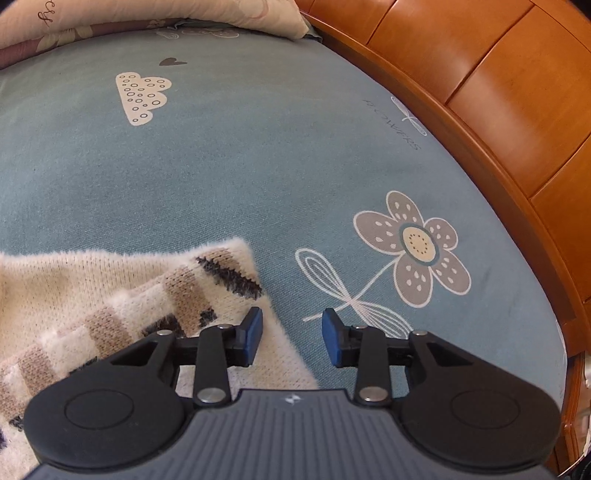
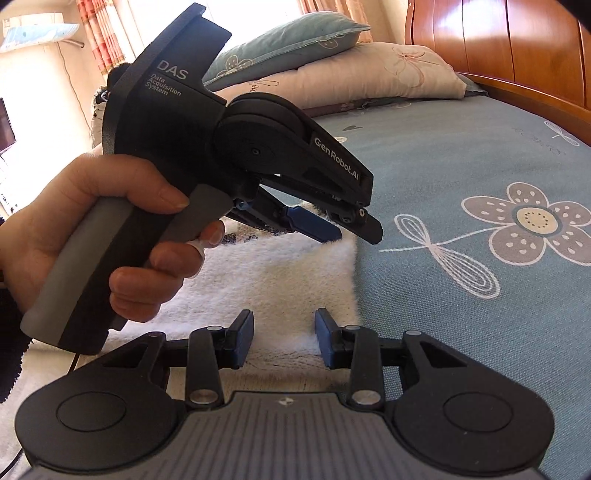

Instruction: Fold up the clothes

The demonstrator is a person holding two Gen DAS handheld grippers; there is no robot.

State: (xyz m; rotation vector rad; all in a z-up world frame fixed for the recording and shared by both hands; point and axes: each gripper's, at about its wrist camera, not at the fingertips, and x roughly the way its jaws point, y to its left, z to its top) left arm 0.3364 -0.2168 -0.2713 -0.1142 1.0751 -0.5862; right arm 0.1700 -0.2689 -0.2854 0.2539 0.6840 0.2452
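Observation:
A fuzzy cream knit sweater (image 1: 110, 291) with tan and black blocks lies on the blue-grey bedsheet (image 1: 240, 166). My left gripper (image 1: 291, 341) is open and empty, hovering over the sweater's right edge. In the right wrist view the same sweater (image 2: 273, 280) shows as white fluffy fabric. My right gripper (image 2: 284, 341) is open and empty just above it. The left gripper (image 2: 332, 225), held in a hand, also shows there, open above the sweater's far edge.
A wooden bed frame (image 1: 498, 122) curves along the right side. Pillows (image 2: 351, 74) lie at the head of the bed. The sheet carries a flower print (image 1: 417, 247) and a cloud print (image 1: 142, 96). Curtains and a window (image 2: 110, 33) are at the far left.

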